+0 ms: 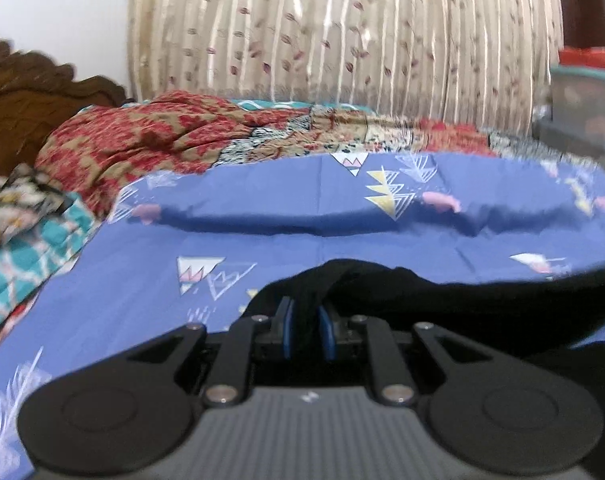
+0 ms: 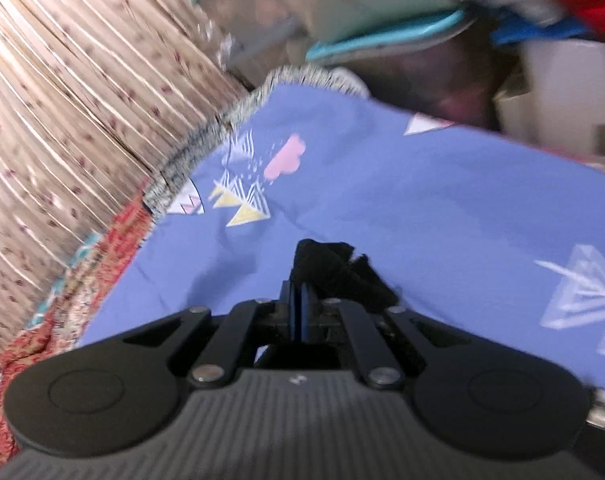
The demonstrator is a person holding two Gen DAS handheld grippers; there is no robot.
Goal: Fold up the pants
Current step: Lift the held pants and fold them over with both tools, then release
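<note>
The black pants (image 1: 442, 292) lie across a blue patterned sheet (image 1: 286, 240) on the bed and stretch off to the right. My left gripper (image 1: 305, 320) is shut on an edge of the pants, the black cloth bunched between its blue pads. In the right wrist view my right gripper (image 2: 301, 304) is shut on another bunched edge of the pants (image 2: 334, 270), held just above the blue sheet (image 2: 442, 208). Most of the pants are hidden under the grippers.
A red patterned blanket (image 1: 142, 140) is heaped at the back left by the carved wooden headboard (image 1: 18, 96). A beige curtain (image 1: 342, 32) hangs behind the bed. A plastic box (image 1: 586, 96) with clutter stands at the right; it also shows in the right wrist view (image 2: 322, 4).
</note>
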